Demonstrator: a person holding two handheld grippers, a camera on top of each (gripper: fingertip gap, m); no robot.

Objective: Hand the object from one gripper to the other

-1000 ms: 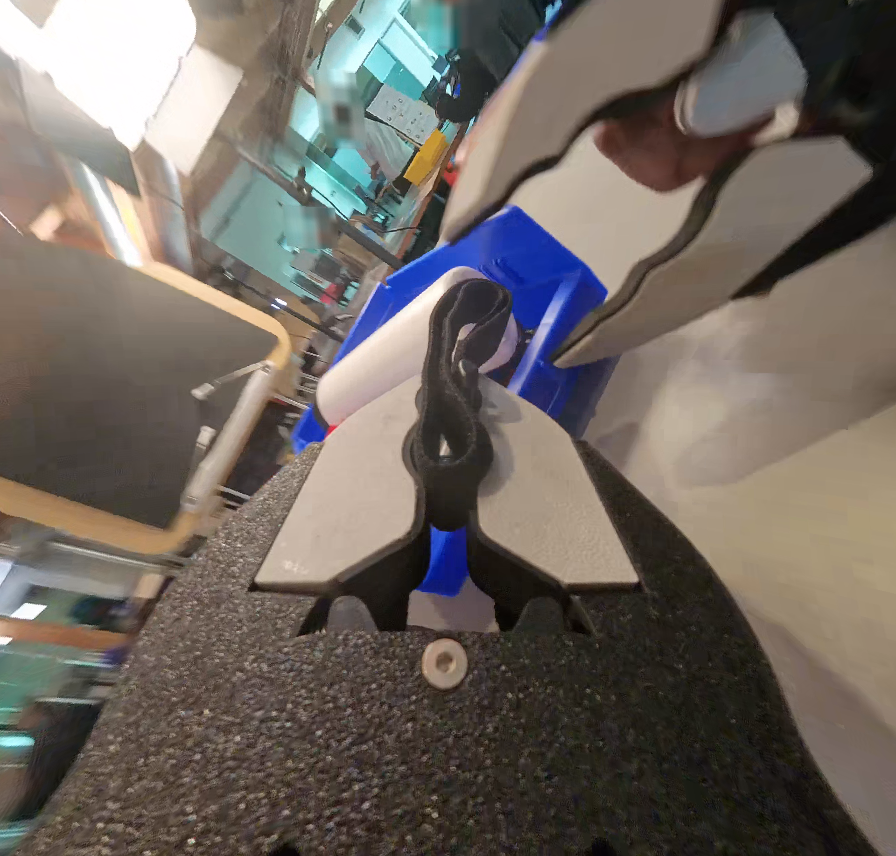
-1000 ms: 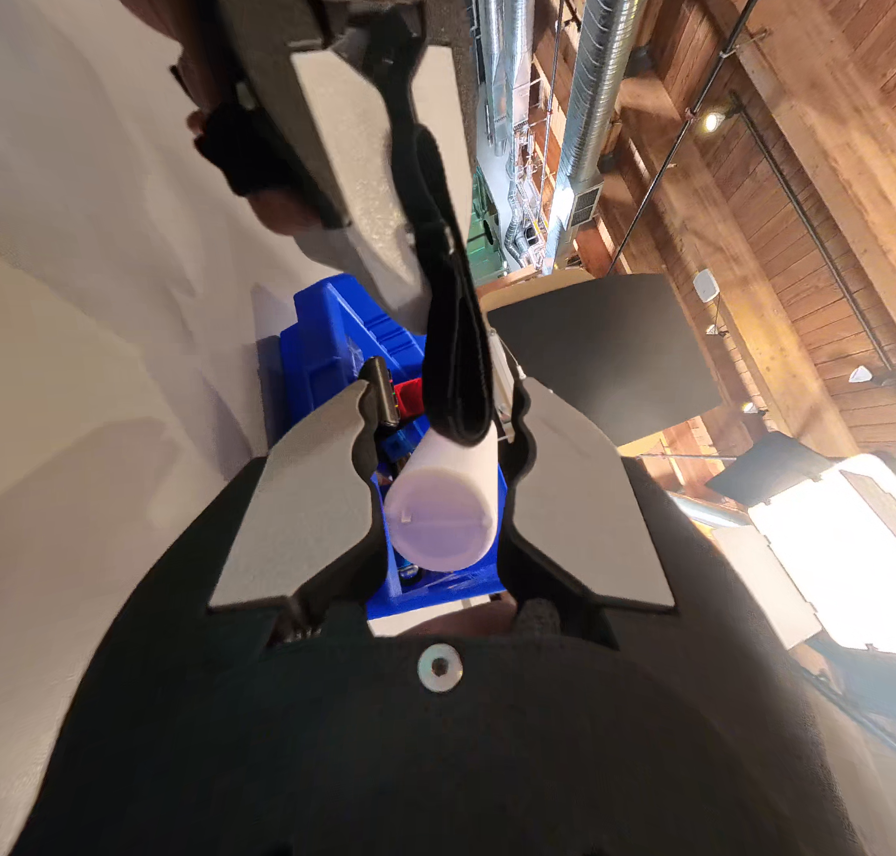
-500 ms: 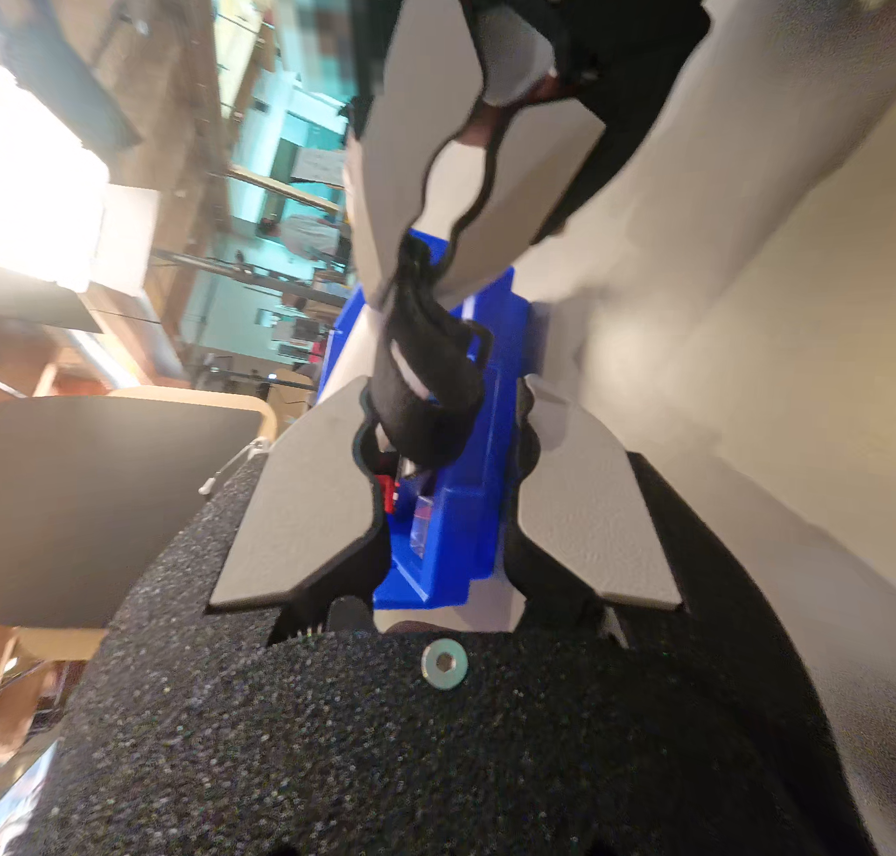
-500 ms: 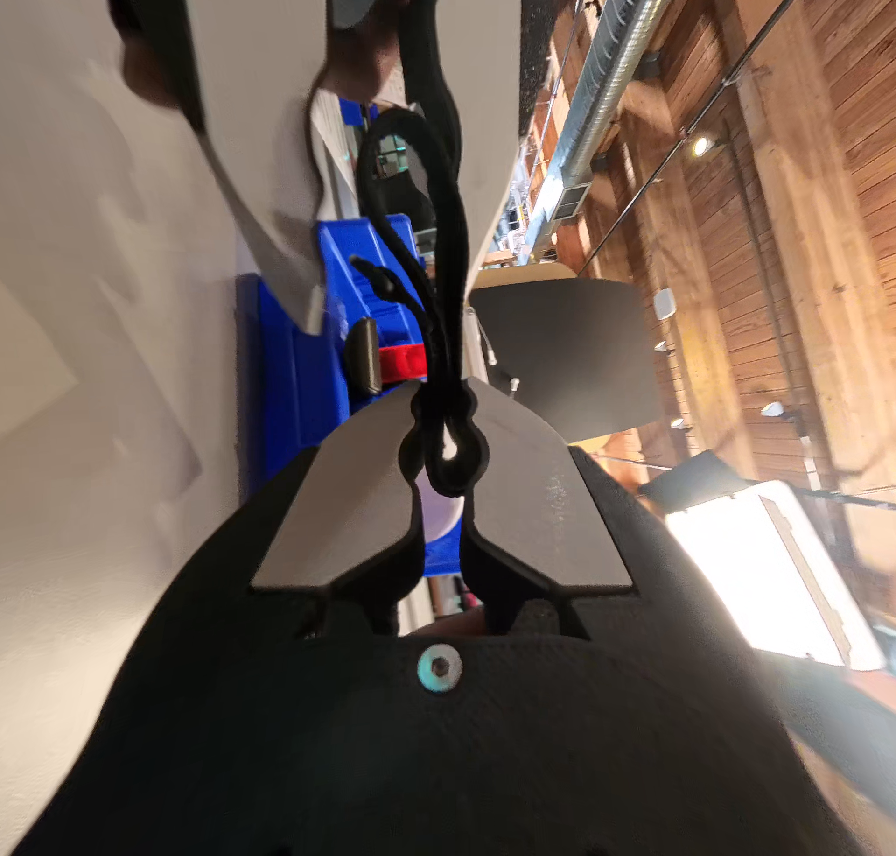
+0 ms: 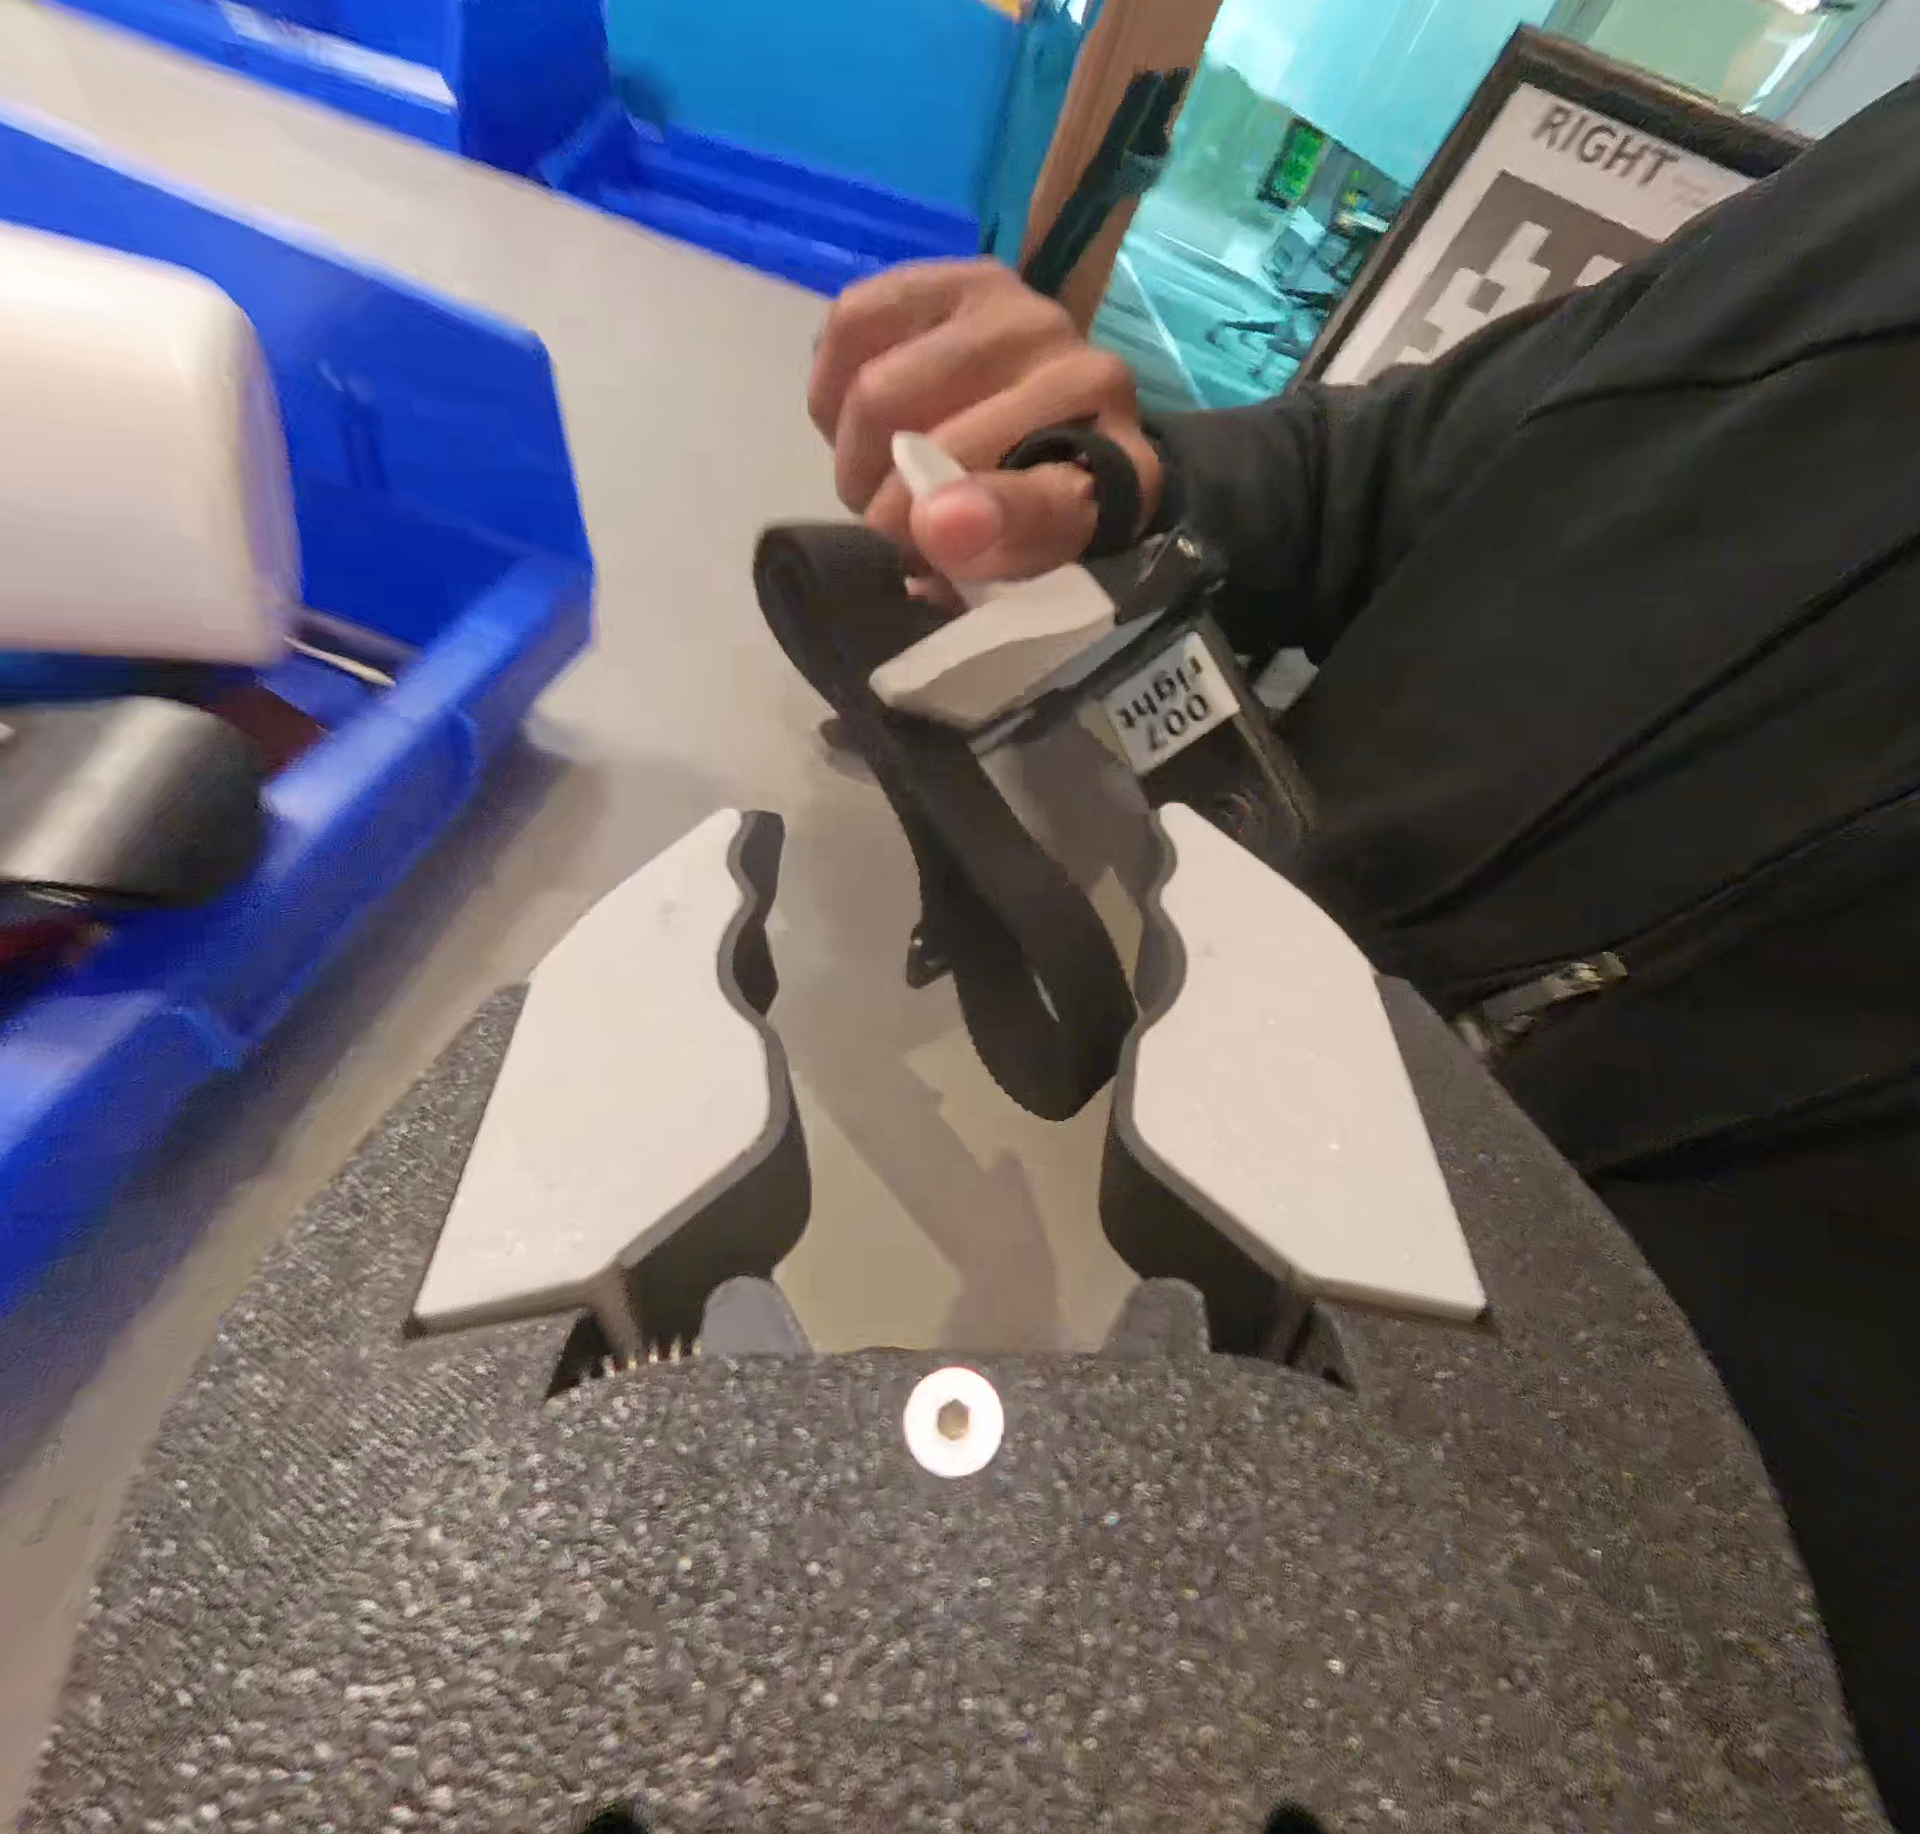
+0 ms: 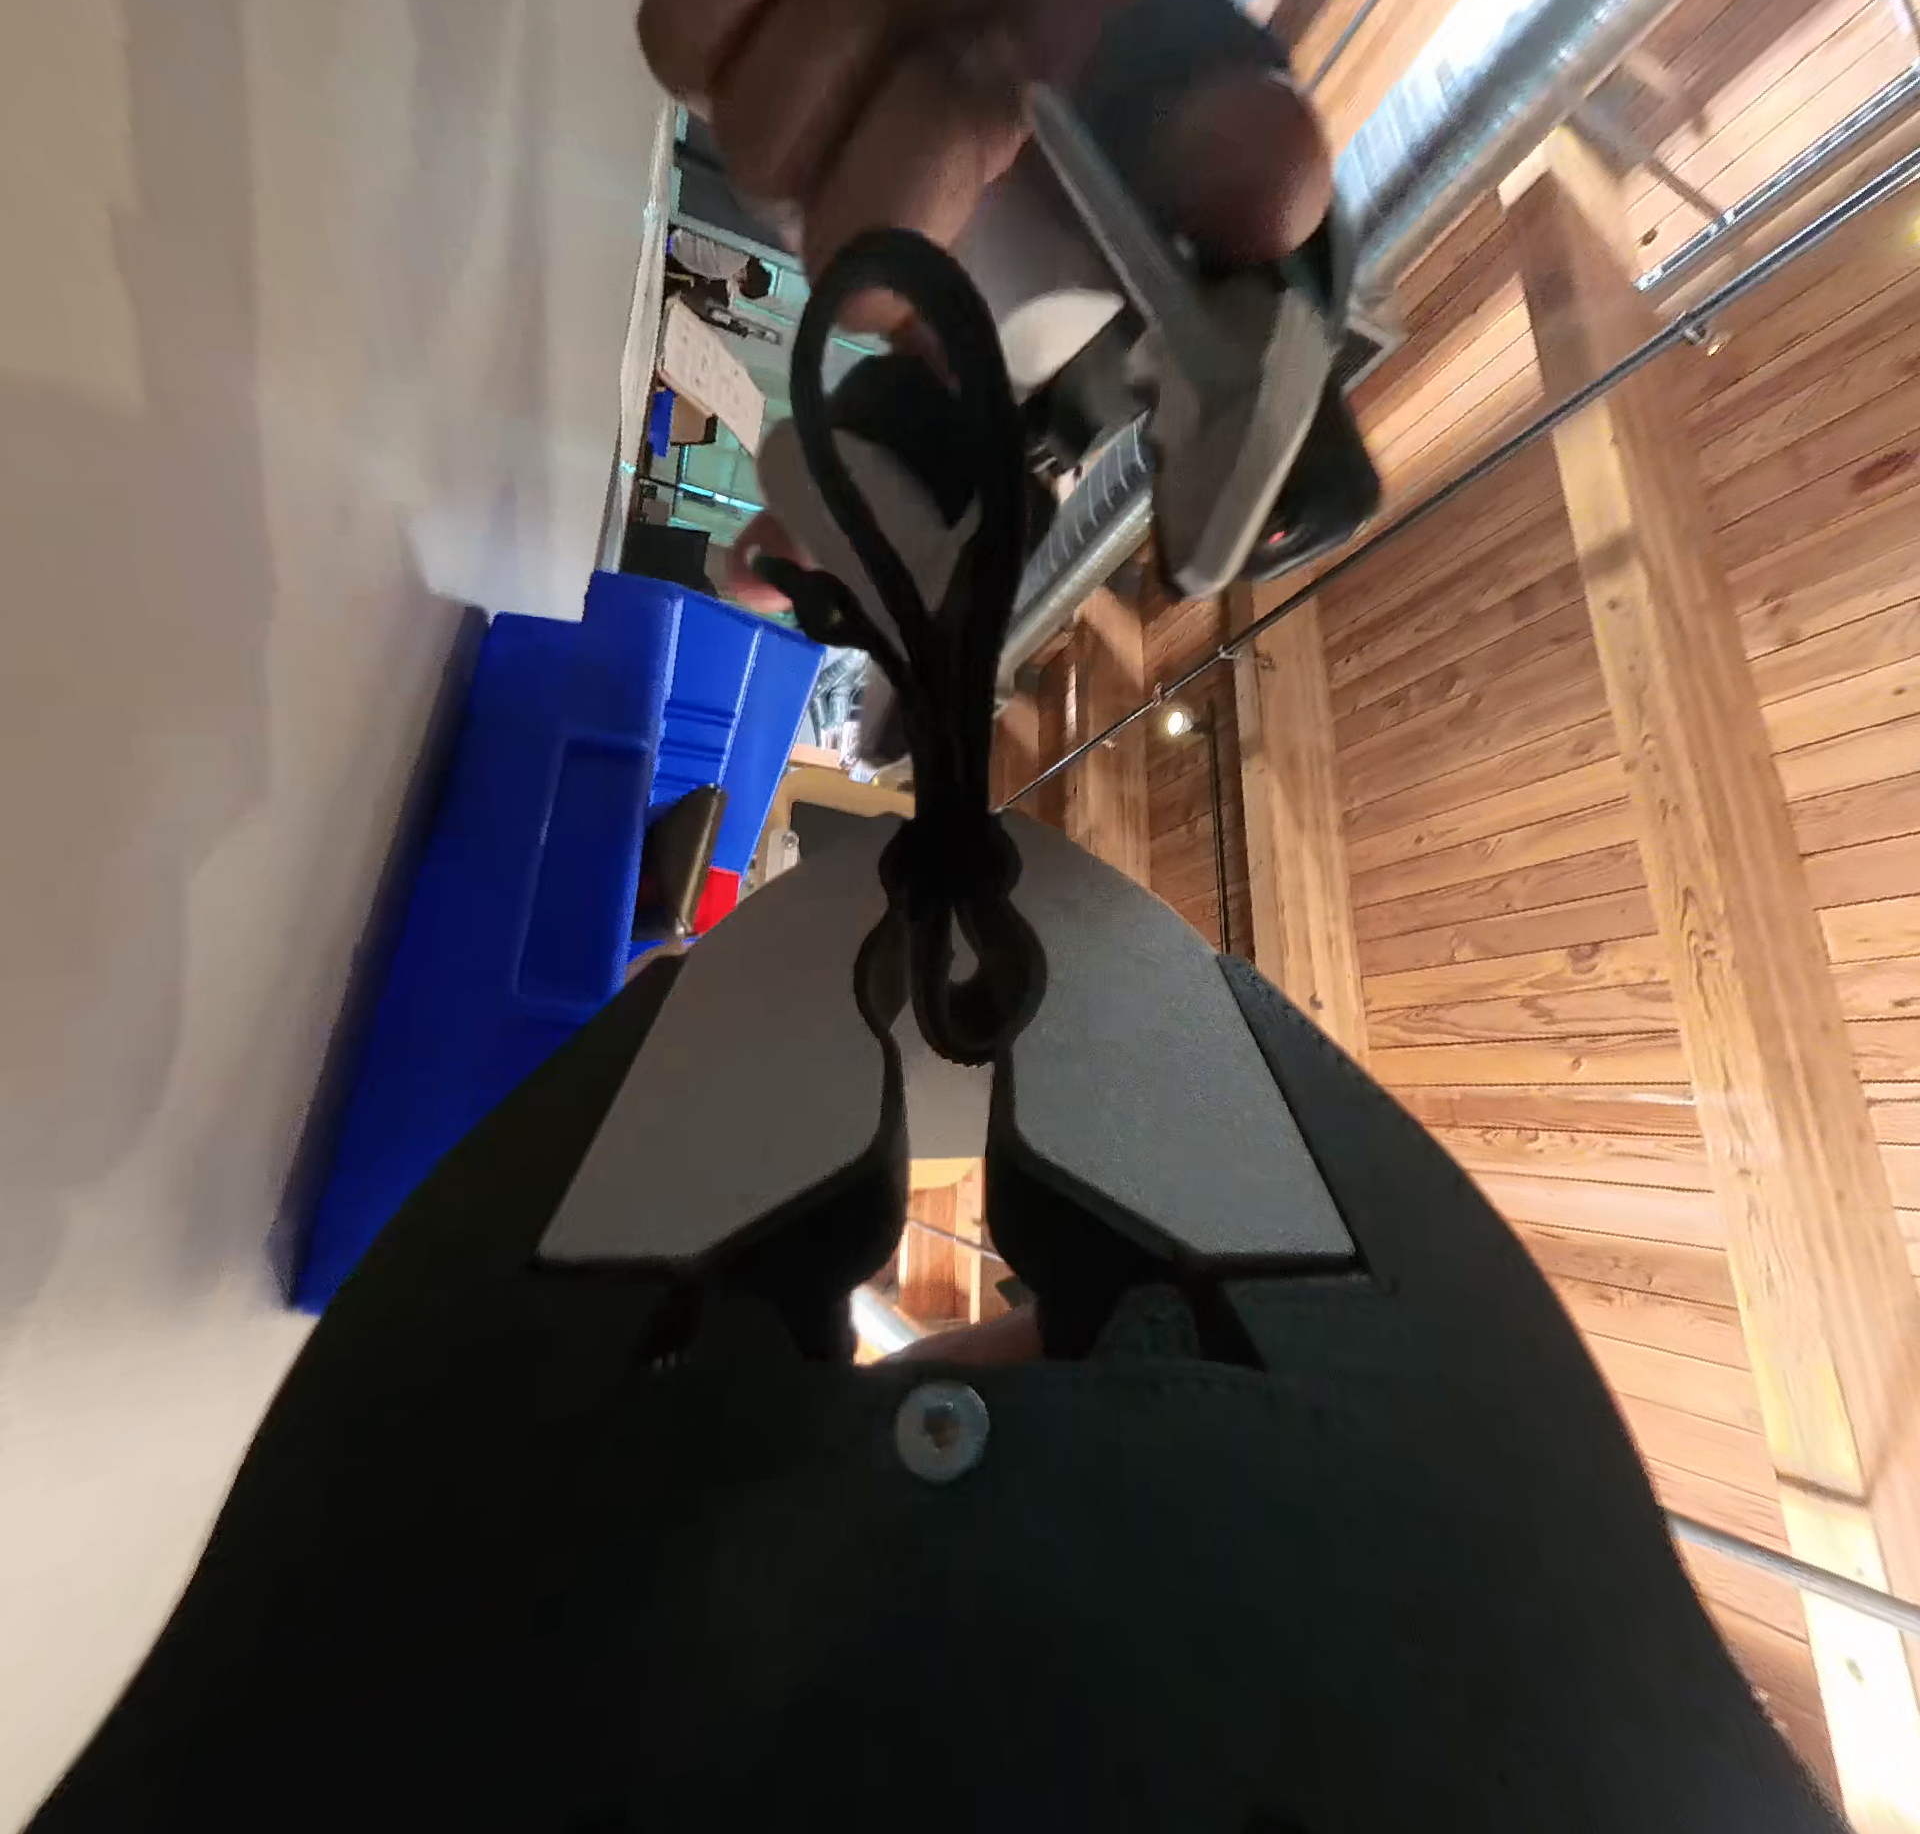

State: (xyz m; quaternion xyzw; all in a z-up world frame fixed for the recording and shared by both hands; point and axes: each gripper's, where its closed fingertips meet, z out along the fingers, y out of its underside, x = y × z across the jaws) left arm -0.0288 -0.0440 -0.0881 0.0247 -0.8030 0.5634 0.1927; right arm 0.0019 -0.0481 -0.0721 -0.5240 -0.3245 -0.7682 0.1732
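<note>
Left wrist view. The left gripper (image 5: pixel 951 937) is seen with its jaws spread wide and nothing clamped. The black strap (image 5: pixel 997 911) hangs in the gap, nearer the right-hand finger; contact with that finger cannot be judged. The strap's upper end is pinched by the right gripper (image 5: pixel 977 662), which is gripped by a hand (image 5: pixel 966 413) above the grey table (image 5: pixel 665 350). A blue bin (image 5: pixel 416 558) stands to the left, with a blurred white object (image 5: pixel 125 454) close to the lens.

Right wrist view. The right gripper (image 6: pixel 951 911) is closed on the folded black strap (image 6: pixel 935 641), whose loop rises ahead of the fingertips. The other gripper is seen beyond, blurred, held by a hand (image 6: pixel 862 70). The blue bin (image 6: pixel 540 849) lies against the pale table.

Progress. The transfer is judged essentially done: the strap is carried by the right gripper alone. Only clearing the open left jaws from the hanging loop appears to remain.

Change. A second earlier the strap was clamped in the left gripper, around a white cylinder, while the right stood open. Half a second earlier the right had closed on the strap and the left had opened. Both views have since swung markedly, and the white cylinder is no longer seen in the loop.
</note>
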